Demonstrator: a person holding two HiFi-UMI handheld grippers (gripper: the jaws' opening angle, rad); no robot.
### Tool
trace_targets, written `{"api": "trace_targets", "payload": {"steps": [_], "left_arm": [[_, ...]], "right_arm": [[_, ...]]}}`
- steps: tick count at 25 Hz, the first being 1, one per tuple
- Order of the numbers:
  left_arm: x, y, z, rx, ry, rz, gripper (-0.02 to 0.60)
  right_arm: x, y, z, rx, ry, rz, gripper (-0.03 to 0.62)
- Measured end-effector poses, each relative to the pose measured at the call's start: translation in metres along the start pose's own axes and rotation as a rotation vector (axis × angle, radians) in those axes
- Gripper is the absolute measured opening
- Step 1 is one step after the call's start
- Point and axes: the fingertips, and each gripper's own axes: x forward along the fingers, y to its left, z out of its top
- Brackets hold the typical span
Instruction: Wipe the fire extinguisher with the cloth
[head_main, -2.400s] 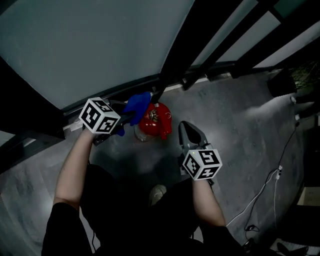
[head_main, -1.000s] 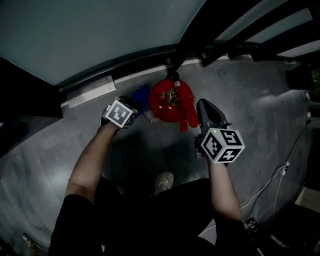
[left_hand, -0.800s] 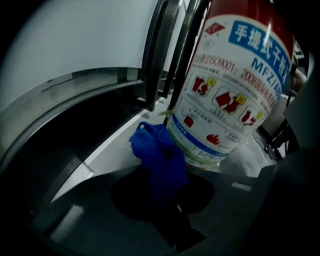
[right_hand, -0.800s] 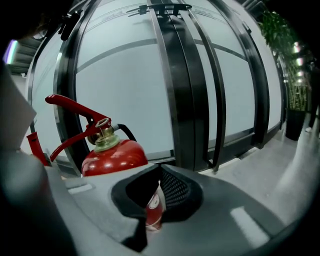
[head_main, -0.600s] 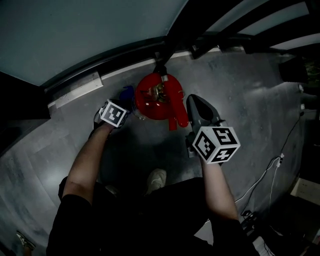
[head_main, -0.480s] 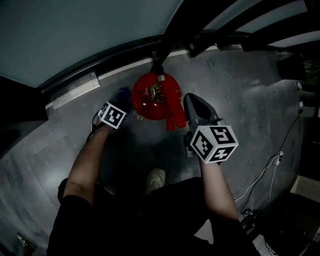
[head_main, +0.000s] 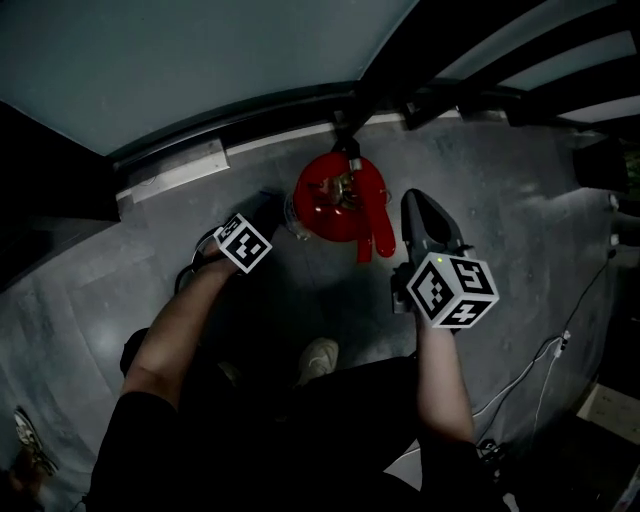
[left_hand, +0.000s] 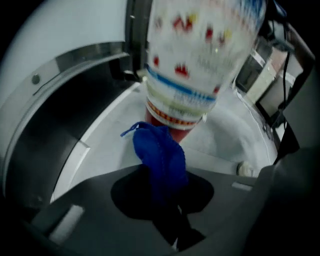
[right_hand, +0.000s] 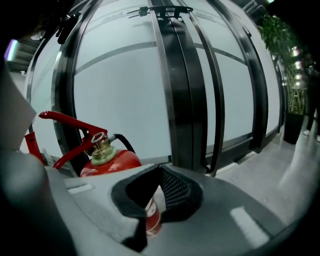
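Commercial or office building interior, likely lobby or corridor edge; exact type not determinable. Evidence:
- tall frosted glass wall (head_main: 200, 60) at 12 o'clock, dark metal mullions (right_hand: 180, 90), pale sill strip (head_main: 175, 165) at base
- grey hard floor (head_main: 520, 190)
- red fire extinguisher (head_main: 335, 195) standing by glazing
- potted plant (right_hand: 292, 75) at 3 o'clock
- loose white cable (head_main: 545, 370) on floor at 4 o'clock

Fire extinguisher (left_hand: 200, 55) label blurred, top cut off in left gripper view, cloth (left_hand: 160, 150) tail hidden inside left tongs (left_hand: 162, 180)
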Motion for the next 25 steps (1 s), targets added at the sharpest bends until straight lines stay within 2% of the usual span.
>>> {"api": "trace_targets", "payload": {"steps": [4,8,11,13,17,19,22,25], "left_arm": [[-0.076,0.006,0.032,-0.137,-0.187,0.086,0.081],[-0.162,-0.003,0.066,-0.125,-0.353,0.199,0.083],[-0.223,-0.016,0.088,-0.141,-0.513,0.213,0.083],[-0.256,-0.03,0.101,-0.185,-0.631,0.151,0.083],[-0.288,-0.063,0.124,-0.245,-0.816,-0.071,0.083],[-0.288,-0.072,0.131,-0.263,-0.86,-0.158,0.083],[-0.271,-0.076,0.129,-0.3,-0.879,-0.261,0.083],[-0.253,-0.074,0.122,-0.423,-0.925,-0.424,0.083]], "right_arm": [[-0.002,-0.006,0.01,-0.009,-0.003,-0.022,0.008],[0.0,-0.011,0.02,-0.039,-0.001,-0.049,0.008],[0.004,-0.017,0.021,-0.046,0.017,-0.068,0.008],[0.006,-0.021,0.02,-0.043,0.025,-0.08,0.008],[0.008,-0.02,0.021,-0.021,0.032,-0.08,0.008],[0.008,-0.013,0.025,-0.014,0.023,-0.063,0.009],[0.008,-0.001,0.028,-0.013,0.013,-0.033,0.008],[0.007,0.002,0.023,-0.006,0.022,-0.025,0.009]]}}
